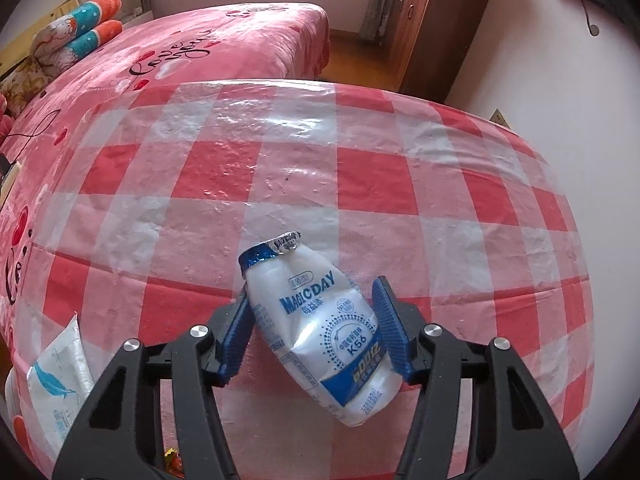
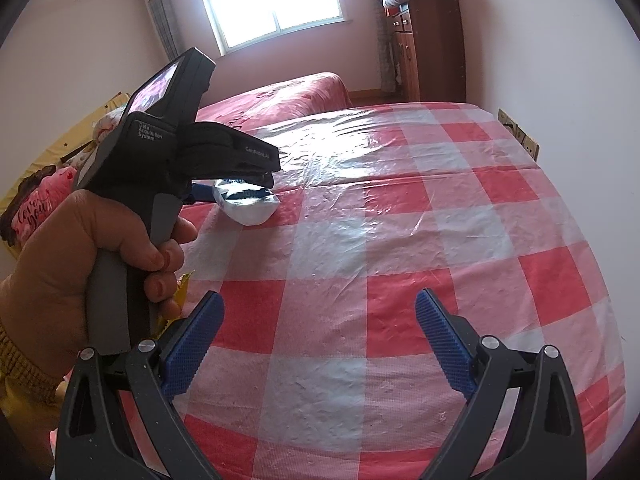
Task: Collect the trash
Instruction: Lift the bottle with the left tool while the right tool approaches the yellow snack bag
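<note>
A white and blue "Magic Day" yogurt-drink bottle [image 1: 320, 332] with a torn foil lid sits tilted between the blue pads of my left gripper [image 1: 310, 296], above the red-and-white checked tablecloth [image 1: 360, 184]. The pads press its sides, so the gripper is shut on it. In the right wrist view the same bottle [image 2: 250, 206] hangs under the left gripper [image 2: 256, 178], held by a hand. My right gripper [image 2: 320, 312] is open and empty over the tablecloth [image 2: 400, 260].
A white tissue pack with a blue feather [image 1: 60, 384] lies at the table's left edge. A yellow wrapper [image 2: 180, 288] peeks out behind the hand. A pink bed [image 1: 180, 52] stands beyond the table, a wooden cabinet [image 1: 432, 20] at the back right. A wall [image 2: 560, 80] runs along the table's right side.
</note>
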Action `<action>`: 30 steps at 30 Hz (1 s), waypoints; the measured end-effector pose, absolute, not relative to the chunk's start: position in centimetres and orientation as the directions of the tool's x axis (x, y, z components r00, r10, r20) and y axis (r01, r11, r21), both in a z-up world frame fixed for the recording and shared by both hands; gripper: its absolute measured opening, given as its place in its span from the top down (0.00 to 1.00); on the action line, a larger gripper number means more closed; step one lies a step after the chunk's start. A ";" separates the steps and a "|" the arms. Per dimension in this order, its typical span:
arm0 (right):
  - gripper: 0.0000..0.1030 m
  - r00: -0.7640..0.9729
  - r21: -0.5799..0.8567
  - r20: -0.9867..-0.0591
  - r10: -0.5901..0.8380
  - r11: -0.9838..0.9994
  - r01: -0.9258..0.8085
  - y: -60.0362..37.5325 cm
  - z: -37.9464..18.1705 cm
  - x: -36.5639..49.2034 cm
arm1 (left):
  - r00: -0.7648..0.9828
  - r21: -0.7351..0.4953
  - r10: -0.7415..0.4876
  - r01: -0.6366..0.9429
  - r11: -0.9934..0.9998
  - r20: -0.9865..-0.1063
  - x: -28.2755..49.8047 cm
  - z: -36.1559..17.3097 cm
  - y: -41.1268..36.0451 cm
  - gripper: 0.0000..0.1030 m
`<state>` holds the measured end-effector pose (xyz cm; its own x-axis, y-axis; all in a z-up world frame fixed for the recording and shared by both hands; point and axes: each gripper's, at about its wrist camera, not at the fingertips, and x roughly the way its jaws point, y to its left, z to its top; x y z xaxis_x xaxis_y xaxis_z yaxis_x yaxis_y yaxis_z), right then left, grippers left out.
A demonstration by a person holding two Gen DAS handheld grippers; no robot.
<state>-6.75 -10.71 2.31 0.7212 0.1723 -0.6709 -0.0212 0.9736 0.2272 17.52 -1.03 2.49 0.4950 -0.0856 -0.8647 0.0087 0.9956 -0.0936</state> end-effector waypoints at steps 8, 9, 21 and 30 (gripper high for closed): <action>0.07 0.717 0.229 -0.673 0.179 0.973 -0.028 -10.5 2.2 -6.6 | 0.495 -0.115 -0.113 0.027 0.993 -0.862 16.4 2.9 -1.1 0.46; 0.07 0.716 0.230 -0.674 0.182 0.973 -0.031 -10.4 2.2 -6.6 | 0.495 -0.119 -0.117 0.029 0.993 -0.861 16.2 2.8 -0.9 0.47; 0.07 0.639 0.342 -0.679 0.361 0.926 -0.160 -9.1 1.4 -6.3 | 0.500 -0.195 -0.201 0.064 0.979 -0.842 13.1 3.5 1.0 0.68; 0.07 0.581 0.401 -0.663 0.473 0.879 -0.259 -7.5 1.2 -6.3 | 0.501 -0.222 -0.238 0.091 0.971 -0.832 10.7 4.3 3.0 0.76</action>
<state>-6.34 -7.50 1.16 0.5809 0.4728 -0.6625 -0.2586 0.8790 0.4006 10.71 2.99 4.27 0.5008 -0.2376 -0.8323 0.0913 0.9707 -0.2221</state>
